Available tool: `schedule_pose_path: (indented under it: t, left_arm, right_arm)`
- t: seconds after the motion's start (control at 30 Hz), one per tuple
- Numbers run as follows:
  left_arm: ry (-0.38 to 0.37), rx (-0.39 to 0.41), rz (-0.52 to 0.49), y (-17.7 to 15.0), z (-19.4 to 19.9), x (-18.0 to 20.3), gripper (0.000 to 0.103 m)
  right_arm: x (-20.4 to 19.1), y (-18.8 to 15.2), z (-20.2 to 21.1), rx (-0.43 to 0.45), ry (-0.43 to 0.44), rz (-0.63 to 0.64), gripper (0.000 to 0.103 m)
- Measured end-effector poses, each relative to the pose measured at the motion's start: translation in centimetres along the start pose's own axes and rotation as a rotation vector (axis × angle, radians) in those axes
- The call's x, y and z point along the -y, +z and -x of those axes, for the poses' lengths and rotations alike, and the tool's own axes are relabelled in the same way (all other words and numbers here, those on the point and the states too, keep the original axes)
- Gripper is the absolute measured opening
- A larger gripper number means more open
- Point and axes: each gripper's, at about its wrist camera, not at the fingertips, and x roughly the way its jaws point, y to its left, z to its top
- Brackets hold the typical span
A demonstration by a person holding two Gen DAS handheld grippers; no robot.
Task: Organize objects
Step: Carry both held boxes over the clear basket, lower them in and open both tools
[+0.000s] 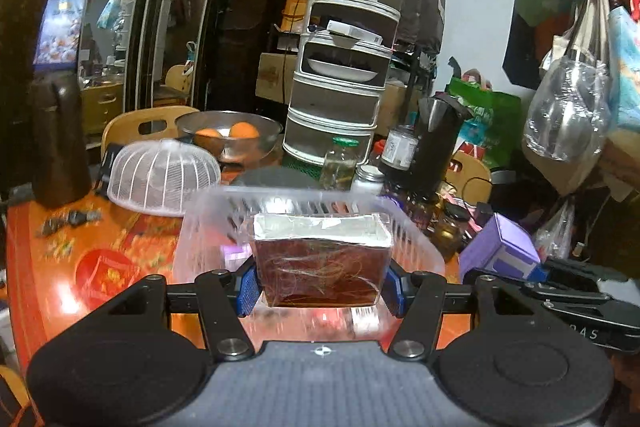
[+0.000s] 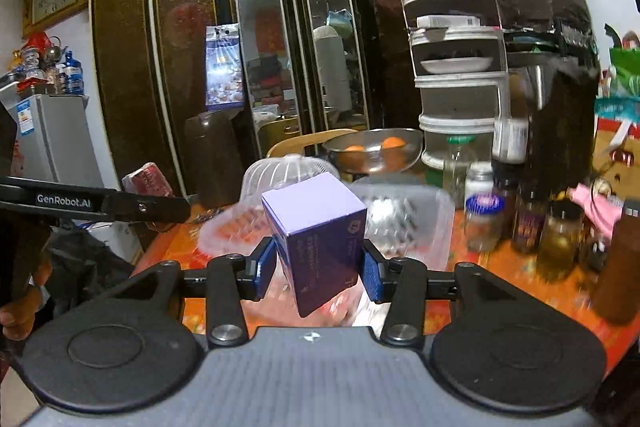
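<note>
- Cluttered room ahead of you: a dark mirrored wardrobe (image 2: 224,39) stands far beyond both hand-held grippers, behind an orange patterned bench (image 1: 60,267).
- Just past your left hand-held gripper (image 1: 320,287) sits a clear plastic basket (image 1: 416,247); a white mesh food cover (image 1: 164,179) lies further off to its left.
- Your left hand-held gripper is clenched on a foil-topped brown box (image 1: 320,267), pads pressing both sides, lifted in front of the basket.
- Your right hand-held gripper (image 2: 318,267) grasps a purple box (image 2: 320,239), tilted, one corner pointing down between the pads.
</note>
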Motion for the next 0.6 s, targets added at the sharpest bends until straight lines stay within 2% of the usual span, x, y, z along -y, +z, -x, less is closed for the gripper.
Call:
schedule_pose_path:
  t: [0.1,0.33,0.6]
  left_arm:
    - [0.011,-0.039,-0.004,1.8,-2.6,0.4,0.062]
    - [0.069,-0.203,0.051,2.7,-10.9,-1.2,0.062]
    - [0.085,-0.266,0.06,2.7,-14.9,-2.7,0.062]
  right_arm:
    - [0.1,2.0,-2.2,-0.025,-0.065,0.047,0.048]
    - [2.4,2.9,-10.6,-0.207,-0.128,0.06,0.048]
    - [3.9,2.1,-14.5,-0.314,-0.108,0.014,0.049]
